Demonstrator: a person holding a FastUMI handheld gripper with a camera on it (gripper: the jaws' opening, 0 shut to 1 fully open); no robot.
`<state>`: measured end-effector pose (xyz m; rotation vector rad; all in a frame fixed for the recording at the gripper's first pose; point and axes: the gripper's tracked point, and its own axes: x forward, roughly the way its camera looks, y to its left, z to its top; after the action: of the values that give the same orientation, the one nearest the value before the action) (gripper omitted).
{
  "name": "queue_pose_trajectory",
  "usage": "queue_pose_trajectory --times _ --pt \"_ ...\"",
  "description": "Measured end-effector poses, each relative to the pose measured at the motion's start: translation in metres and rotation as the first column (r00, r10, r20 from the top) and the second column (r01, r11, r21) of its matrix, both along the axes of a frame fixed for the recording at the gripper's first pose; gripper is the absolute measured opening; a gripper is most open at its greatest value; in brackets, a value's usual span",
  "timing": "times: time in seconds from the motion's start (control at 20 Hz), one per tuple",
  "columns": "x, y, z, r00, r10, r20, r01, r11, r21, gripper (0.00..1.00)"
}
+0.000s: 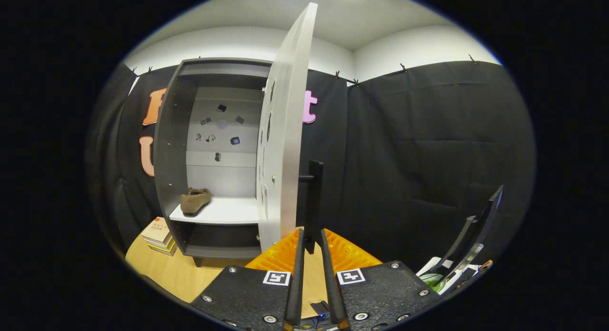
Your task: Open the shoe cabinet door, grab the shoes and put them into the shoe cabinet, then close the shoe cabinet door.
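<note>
The grey shoe cabinet [177, 145] stands on a wooden table with its door [285, 131] swung wide, nearly edge-on to me. A brown fuzzy shoe [195, 200] lies on the white middle shelf [223, 212], toward its left side. The door's black vertical handle [314, 198] hangs just ahead of me, and its lower end sits between my fingertips. My gripper [312, 233] has both fingers closed in tight against that handle. The cabinet's upper and bottom compartments look bare.
A stack of books [159, 236] lies on the table left of the cabinet's foot. A dark tilted screen [478, 226] on a stand rises at the right, with white and green items [435, 278] at its base. Black cloth walls close the booth behind.
</note>
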<state>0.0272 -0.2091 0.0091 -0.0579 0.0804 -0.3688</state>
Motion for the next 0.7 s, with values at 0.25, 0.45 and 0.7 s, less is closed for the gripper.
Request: queue_pose_trajectory --times 0.25,0.45,0.7 --pt "-0.004 0.013 -0.002 0.999 0.032 -0.019 -0.032 0.999 -0.003 0.25" --pt "-0.004 0.031 -0.001 0.997 0.073 -0.028 -0.073 0.997 -0.011 0.25" --pt "-0.004 0.06 -0.015 0.991 0.122 -0.048 -0.121 0.992 0.017 0.26"
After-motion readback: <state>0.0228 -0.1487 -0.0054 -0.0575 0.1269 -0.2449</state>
